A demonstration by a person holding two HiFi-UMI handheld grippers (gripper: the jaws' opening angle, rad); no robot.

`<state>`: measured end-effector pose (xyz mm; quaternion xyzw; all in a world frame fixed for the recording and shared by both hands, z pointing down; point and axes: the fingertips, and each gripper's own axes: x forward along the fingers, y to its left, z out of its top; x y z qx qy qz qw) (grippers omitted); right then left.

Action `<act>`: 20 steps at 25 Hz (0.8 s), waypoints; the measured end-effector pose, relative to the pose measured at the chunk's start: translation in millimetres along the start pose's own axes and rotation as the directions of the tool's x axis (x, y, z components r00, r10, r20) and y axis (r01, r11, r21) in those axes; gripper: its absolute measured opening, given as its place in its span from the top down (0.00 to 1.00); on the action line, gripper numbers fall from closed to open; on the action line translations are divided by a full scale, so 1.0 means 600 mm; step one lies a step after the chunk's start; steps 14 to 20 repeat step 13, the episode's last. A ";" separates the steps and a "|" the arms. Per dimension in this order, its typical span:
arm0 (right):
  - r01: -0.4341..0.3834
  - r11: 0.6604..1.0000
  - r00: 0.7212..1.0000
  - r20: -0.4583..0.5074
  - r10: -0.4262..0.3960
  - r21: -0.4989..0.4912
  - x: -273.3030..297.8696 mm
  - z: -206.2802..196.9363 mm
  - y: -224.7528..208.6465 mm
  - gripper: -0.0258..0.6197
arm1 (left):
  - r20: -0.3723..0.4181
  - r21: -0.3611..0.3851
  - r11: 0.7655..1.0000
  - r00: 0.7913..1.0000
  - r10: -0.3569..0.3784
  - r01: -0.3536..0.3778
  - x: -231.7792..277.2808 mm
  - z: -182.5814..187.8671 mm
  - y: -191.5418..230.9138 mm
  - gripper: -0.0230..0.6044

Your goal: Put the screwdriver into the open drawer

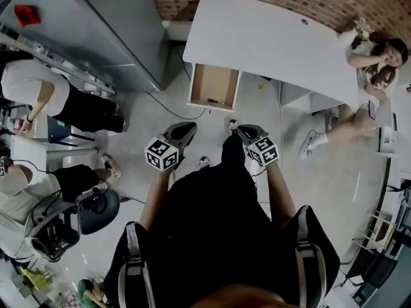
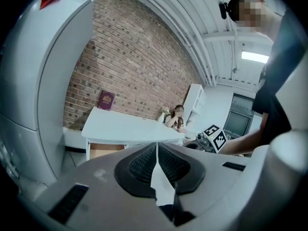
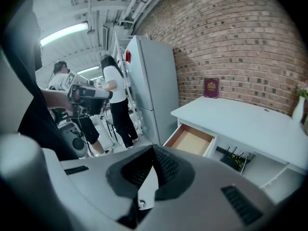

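While the person stands back from the white desk (image 1: 270, 40), both tools are held out toward it at waist height, well short of its front edge. Jaws of the left gripper (image 2: 157, 147) are pressed together with nothing between them, and those of the right gripper (image 3: 153, 151) are likewise closed and empty. Under the desk's left end the drawer (image 1: 215, 76) stands pulled out. At its front edge lies a small dark shape, seemingly the screwdriver (image 1: 212, 100), though too small to be sure.
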<state>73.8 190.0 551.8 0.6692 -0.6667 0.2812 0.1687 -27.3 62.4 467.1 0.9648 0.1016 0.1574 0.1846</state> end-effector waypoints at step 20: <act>0.092 0.995 0.996 0.000 -0.092 0.028 -0.027 -0.034 0.032 0.87 | 0.011 0.102 0.995 1.000 0.006 -0.007 -0.061 0.002 -0.017 0.93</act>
